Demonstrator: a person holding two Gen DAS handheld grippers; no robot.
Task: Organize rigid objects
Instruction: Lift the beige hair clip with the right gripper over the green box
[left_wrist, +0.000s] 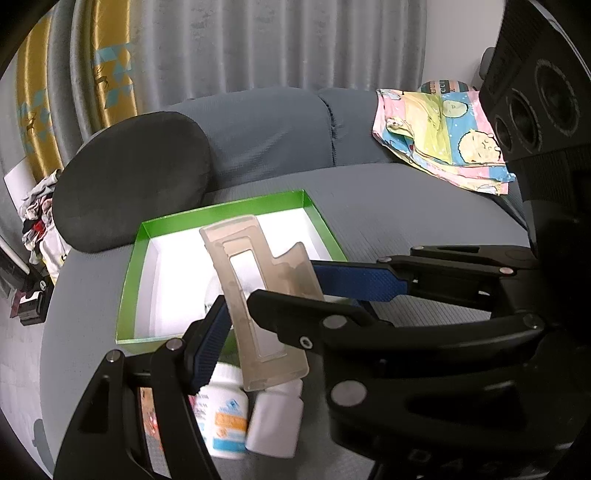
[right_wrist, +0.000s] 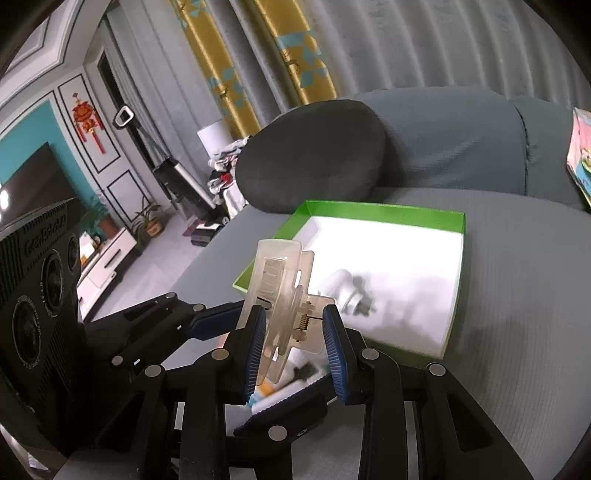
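Observation:
A translucent hair clip (left_wrist: 258, 363) hangs over the near edge of a green box (left_wrist: 135, 266) that is white inside. My right gripper (right_wrist: 293, 314) is shut on the clip's (right_wrist: 275, 266) two handle ends, spring between the pads. My left gripper (left_wrist: 236, 306) comes in from the side. Its blue pad (left_wrist: 208, 343) lies against one long edge of the clip and its other finger (left_wrist: 280, 314) crosses the opposite edge, so it grips the clip's body. In the right wrist view that left pad (right_wrist: 210, 323) touches the clip from the left.
Two white bottles lie on the grey sofa seat below the clip, one labelled orange and blue (left_wrist: 225, 417), one plain (left_wrist: 275, 417). A blurred white object (right_wrist: 347, 284) rests in the box (right_wrist: 369, 212). A dark cushion (left_wrist: 129, 181) stands behind it; a colourful cloth (left_wrist: 443, 140) lies far right.

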